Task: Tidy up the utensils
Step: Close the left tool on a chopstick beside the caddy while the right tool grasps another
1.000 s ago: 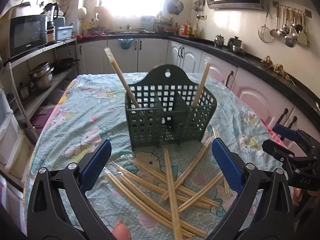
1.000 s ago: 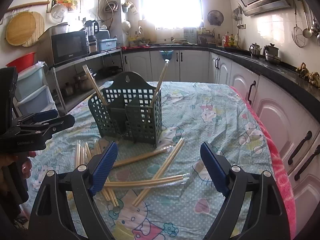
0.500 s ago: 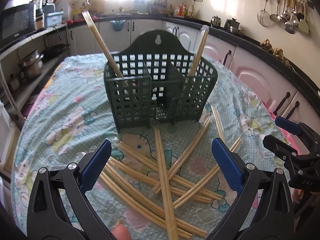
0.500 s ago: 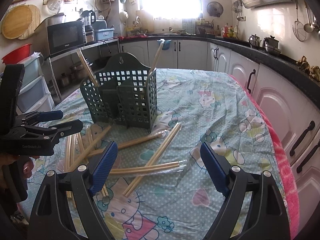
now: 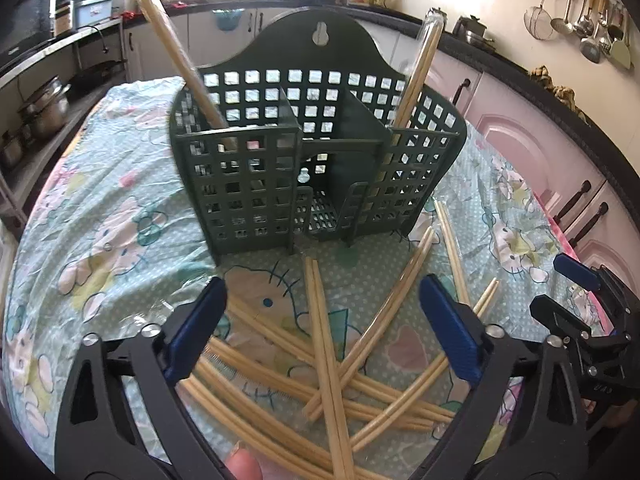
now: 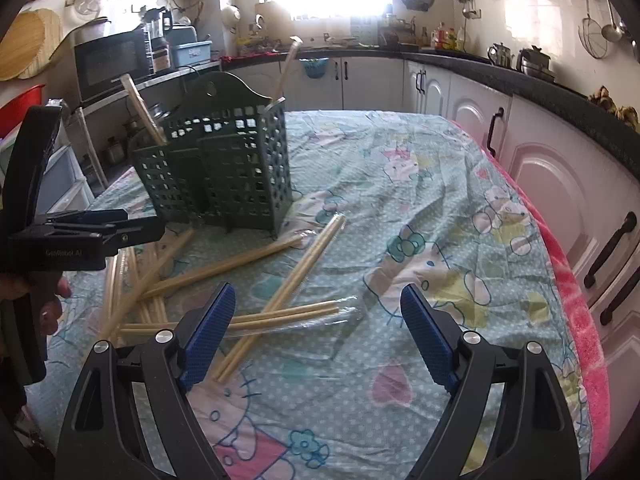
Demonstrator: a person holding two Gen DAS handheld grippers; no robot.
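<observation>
A dark green slotted utensil holder (image 5: 312, 160) stands on the table, also in the right wrist view (image 6: 224, 168). One wrapped chopstick pair leans in its left compartment (image 5: 180, 52), another in its right (image 5: 420, 72). Several wrapped chopstick pairs (image 5: 332, 352) lie crossed on the cloth in front of it, also in the right wrist view (image 6: 256, 280). My left gripper (image 5: 320, 332) is open, just above that pile. My right gripper (image 6: 316, 332) is open and empty over the cloth, right of the pile; it shows in the left wrist view (image 5: 580, 304).
The table wears a cartoon-print cloth (image 6: 420, 220) with a pink edge (image 6: 576, 300) at the right. Kitchen cabinets (image 6: 540, 168) and a dark counter run along the right. Shelves with pots (image 5: 40, 108) stand at the left.
My left gripper has moved forward and down toward the holder and the chopstick pile. My right gripper has moved slightly closer to the table. Both stay open.
</observation>
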